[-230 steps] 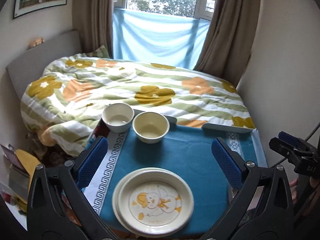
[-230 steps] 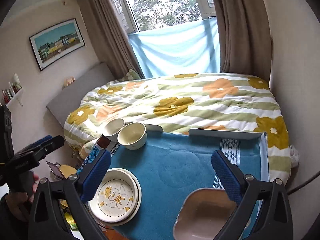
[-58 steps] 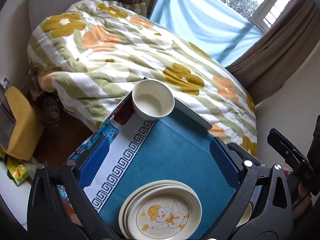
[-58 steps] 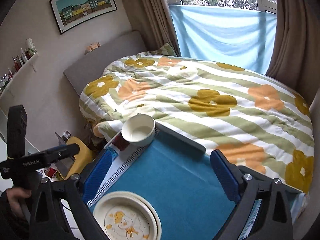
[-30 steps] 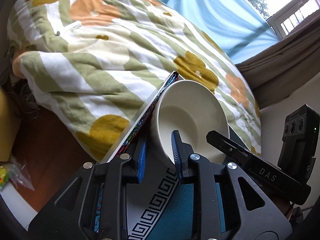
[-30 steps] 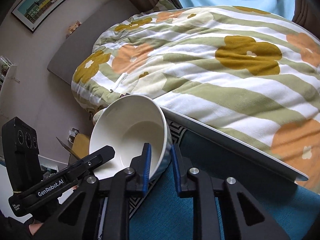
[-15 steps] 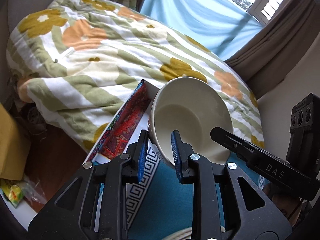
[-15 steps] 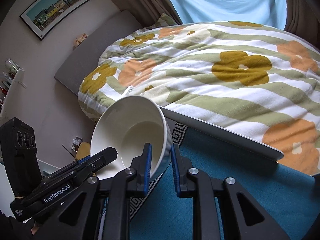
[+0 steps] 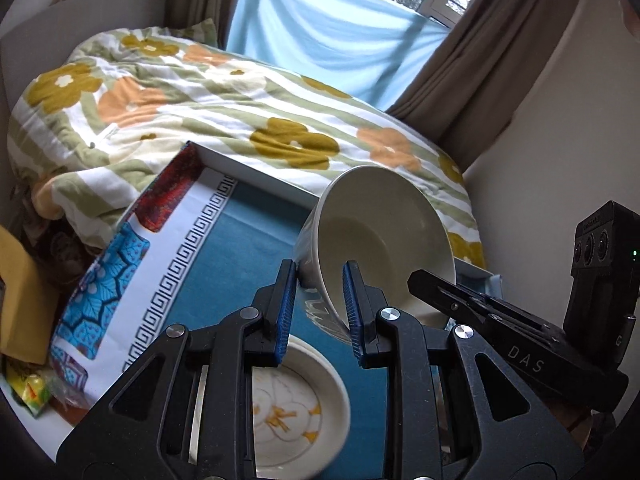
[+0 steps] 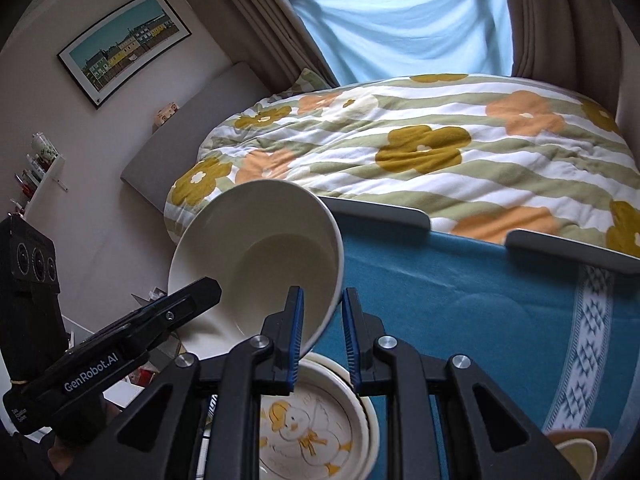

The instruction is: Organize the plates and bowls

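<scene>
"DAS" on right gripper (image 9: pixel 520 356); "GenRobot.AI" on left gripper (image 10: pixel 92 372).

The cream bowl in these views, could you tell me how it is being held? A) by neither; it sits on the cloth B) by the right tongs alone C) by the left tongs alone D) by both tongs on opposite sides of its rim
D: the left tongs and the right tongs each pinch the rim of the cream bowl, tilted above the duck plate.

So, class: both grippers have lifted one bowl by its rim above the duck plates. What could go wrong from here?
1. The bowl hangs tilted, pinched only at its rim by the left gripper and right gripper; it could slip.
2. If it drops, it may hit the duck plates underneath.
3. If the hands drift apart, the rim could twist loose.
</scene>
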Demonstrator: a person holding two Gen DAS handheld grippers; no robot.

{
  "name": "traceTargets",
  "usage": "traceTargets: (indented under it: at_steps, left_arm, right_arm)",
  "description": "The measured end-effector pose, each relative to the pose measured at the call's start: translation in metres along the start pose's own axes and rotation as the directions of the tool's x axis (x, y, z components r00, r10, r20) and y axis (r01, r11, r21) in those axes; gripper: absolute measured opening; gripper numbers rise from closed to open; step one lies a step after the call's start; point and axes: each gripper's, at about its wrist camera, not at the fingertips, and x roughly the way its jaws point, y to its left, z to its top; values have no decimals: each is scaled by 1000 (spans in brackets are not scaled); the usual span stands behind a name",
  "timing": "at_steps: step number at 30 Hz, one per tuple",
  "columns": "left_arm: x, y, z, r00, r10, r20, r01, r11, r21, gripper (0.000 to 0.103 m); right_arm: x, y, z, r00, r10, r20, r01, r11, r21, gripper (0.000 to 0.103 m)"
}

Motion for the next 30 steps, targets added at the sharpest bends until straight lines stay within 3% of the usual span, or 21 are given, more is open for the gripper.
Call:
traceTargets:
  at_steps: [9, 16, 23, 30]
  left_arm:
    - [-12, -93, -69, 993, -104, -58, 108, 992, 72, 21]
    - [6, -145, -116, 976, -161, -146, 177, 979, 105, 21]
    - [38, -173, -153, 958, -150, -246, 188, 973, 137, 21]
    - [71, -179, -178, 948, -111, -297, 168, 971, 173, 21]
  right_arm:
    - [-95, -57, -57, 993, -97, 64, 93, 993, 69, 18]
    - [-137, -100, -95, 983, -171, 72, 161, 979, 128, 18]
    - [-141, -139, -131, 974, -225, 30, 218, 963, 160, 18]
    - [-121, -170, -158, 975, -220, -27, 221, 954, 205, 18]
